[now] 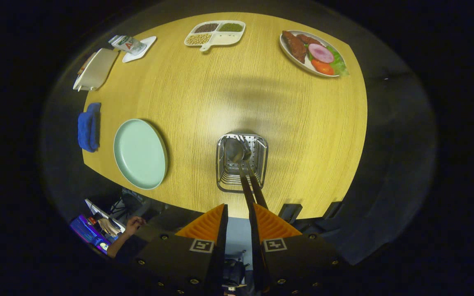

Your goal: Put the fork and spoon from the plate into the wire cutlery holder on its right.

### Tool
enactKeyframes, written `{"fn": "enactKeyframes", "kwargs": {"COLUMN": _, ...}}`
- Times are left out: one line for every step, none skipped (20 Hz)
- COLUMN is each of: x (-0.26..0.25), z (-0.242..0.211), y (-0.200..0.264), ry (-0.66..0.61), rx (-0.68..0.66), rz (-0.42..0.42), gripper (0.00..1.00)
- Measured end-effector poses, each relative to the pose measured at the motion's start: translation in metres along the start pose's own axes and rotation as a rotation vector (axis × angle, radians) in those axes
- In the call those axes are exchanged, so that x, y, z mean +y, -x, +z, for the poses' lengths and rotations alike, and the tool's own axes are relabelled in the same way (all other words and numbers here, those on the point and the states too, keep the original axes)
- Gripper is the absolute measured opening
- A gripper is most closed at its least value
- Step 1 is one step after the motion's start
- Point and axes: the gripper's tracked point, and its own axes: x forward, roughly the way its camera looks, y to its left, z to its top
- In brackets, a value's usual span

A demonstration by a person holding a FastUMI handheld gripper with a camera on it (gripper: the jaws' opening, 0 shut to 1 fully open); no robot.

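Note:
I look straight down on the wire cutlery holder (242,162), which stands on the wooden table (237,94) to the right of the mint-green plate (140,154). The plate holds nothing. The spoon (233,150) and the fork (247,143) stand heads-down inside the holder, their dark handles rising side by side toward me. My gripper (239,213) hangs above the holder, open. One handle runs up along the inner side of the right finger (272,224); the left finger (208,224) stands apart from it.
A blue cloth (89,127) lies left of the plate. Across the table are a white dish (96,69), a carton on a white coaster (128,43), a divided tray of beans (215,33) and a plate of food (313,53). A person's hand (132,224) shows below the table's near edge.

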Motion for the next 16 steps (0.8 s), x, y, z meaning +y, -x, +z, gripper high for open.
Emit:
{"fn": "enactKeyframes", "kwargs": {"x": 0.004, "z": 0.002, "y": 0.008, "ry": -0.003, "rx": -0.051, "rz": 0.014, "gripper": 0.29}}
{"fn": "enactKeyframes", "kwargs": {"x": 0.010, "z": 0.002, "y": 0.016, "ry": -0.007, "rx": -0.108, "rz": 0.030, "gripper": 0.29}}
{"fn": "enactKeyframes", "kwargs": {"x": 0.018, "z": 0.001, "y": 0.024, "ry": -0.009, "rx": -0.167, "rz": 0.040, "gripper": 0.29}}
{"fn": "enactKeyframes", "kwargs": {"x": 0.025, "z": 0.001, "y": 0.033, "ry": -0.007, "rx": -0.232, "rz": 0.041, "gripper": 0.29}}
{"fn": "enactKeyframes", "kwargs": {"x": 0.031, "z": 0.003, "y": 0.041, "ry": -0.007, "rx": -0.308, "rz": 0.039, "gripper": 0.29}}
{"fn": "enactKeyframes", "kwargs": {"x": 0.040, "z": 0.004, "y": 0.052, "ry": -0.009, "rx": -0.396, "rz": 0.037, "gripper": 0.29}}
{"fn": "enactKeyframes", "kwargs": {"x": 0.049, "z": 0.008, "y": 0.064, "ry": -0.012, "rx": -0.499, "rz": 0.035, "gripper": 0.29}}
{"fn": "enactKeyframes", "kwargs": {"x": 0.057, "z": 0.010, "y": 0.078, "ry": -0.011, "rx": -0.601, "rz": 0.032, "gripper": 0.29}}
{"fn": "enactKeyframes", "kwargs": {"x": 0.066, "z": 0.009, "y": 0.096, "ry": -0.005, "rx": -0.710, "rz": 0.037, "gripper": 0.29}}
{"fn": "enactKeyframes", "kwargs": {"x": 0.075, "z": 0.007, "y": 0.114, "ry": -0.010, "rx": -0.813, "rz": 0.033, "gripper": 0.29}}
{"fn": "enactKeyframes", "kwargs": {"x": 0.089, "z": 0.005, "y": 0.133, "ry": -0.011, "rx": -0.918, "rz": 0.043, "gripper": 0.29}}
{"fn": "enactKeyframes", "kwargs": {"x": 0.097, "z": 0.000, "y": 0.150, "ry": -0.021, "rx": -1.022, "rz": 0.046, "gripper": 0.29}}
{"fn": "enactKeyframes", "kwargs": {"x": 0.103, "z": -0.007, "y": 0.163, "ry": -0.022, "rx": -1.109, "rz": 0.045, "gripper": 0.29}}
{"fn": "enactKeyframes", "kwargs": {"x": 0.109, "z": -0.013, "y": 0.176, "ry": -0.019, "rx": -1.201, "rz": 0.040, "gripper": 0.29}}
{"fn": "enactKeyframes", "kwargs": {"x": 0.115, "z": -0.018, "y": 0.190, "ry": -0.018, "rx": -1.290, "rz": 0.020, "gripper": 0.29}}
{"fn": "enactKeyframes", "kwargs": {"x": 0.120, "z": -0.026, "y": 0.205, "ry": -0.012, "rx": -1.381, "rz": 0.002, "gripper": 0.29}}
